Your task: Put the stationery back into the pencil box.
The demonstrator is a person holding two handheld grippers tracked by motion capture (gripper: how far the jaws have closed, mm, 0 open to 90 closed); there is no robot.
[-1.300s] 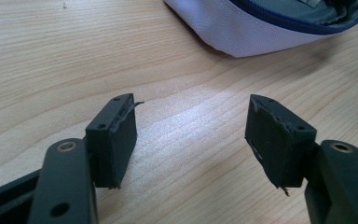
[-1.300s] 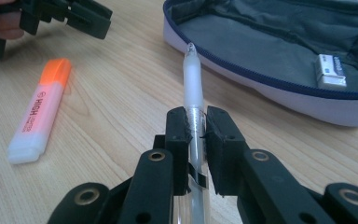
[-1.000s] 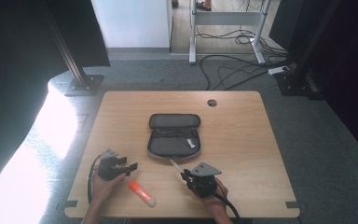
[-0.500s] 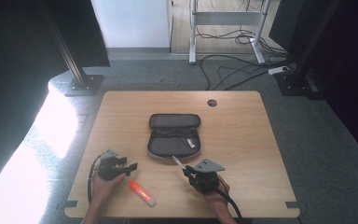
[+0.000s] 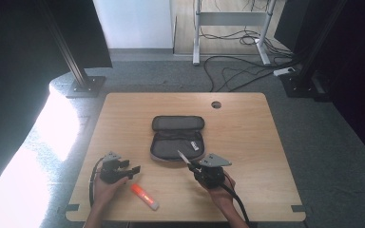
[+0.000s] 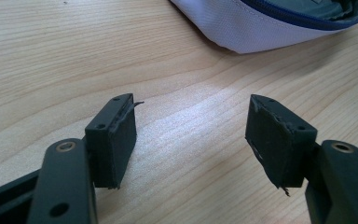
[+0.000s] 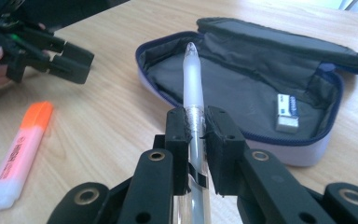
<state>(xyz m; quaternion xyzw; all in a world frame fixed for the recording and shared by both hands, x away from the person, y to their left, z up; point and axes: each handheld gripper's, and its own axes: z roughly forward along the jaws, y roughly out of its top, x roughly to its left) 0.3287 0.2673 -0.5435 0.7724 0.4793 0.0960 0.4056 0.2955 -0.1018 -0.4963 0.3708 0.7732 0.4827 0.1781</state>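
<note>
An open dark pencil case [image 5: 176, 137] lies in the middle of the table, with a white eraser [image 5: 194, 145] inside it. My right gripper [image 5: 193, 165] is shut on a clear pen [image 5: 184, 157] just in front of the case. In the right gripper view the pen [image 7: 193, 79] sticks up from the right gripper [image 7: 196, 128] and points at the case's open pocket [image 7: 242, 84]. My left gripper [image 5: 134, 169] rests at the front left, open, with nothing between its jaws [image 6: 191, 135]. An orange highlighter [image 5: 144, 196] lies on the wood between the hands.
The wooden table [image 5: 247, 118] has a round cable hole [image 5: 216, 104] at its far edge. The case's pale outer rim [image 6: 261, 28] lies ahead of the left gripper. Cables and desk legs stand on the floor beyond the table.
My right gripper has moved a little forward with the pen, bringing its tip closer to the case. The left gripper has stayed put.
</note>
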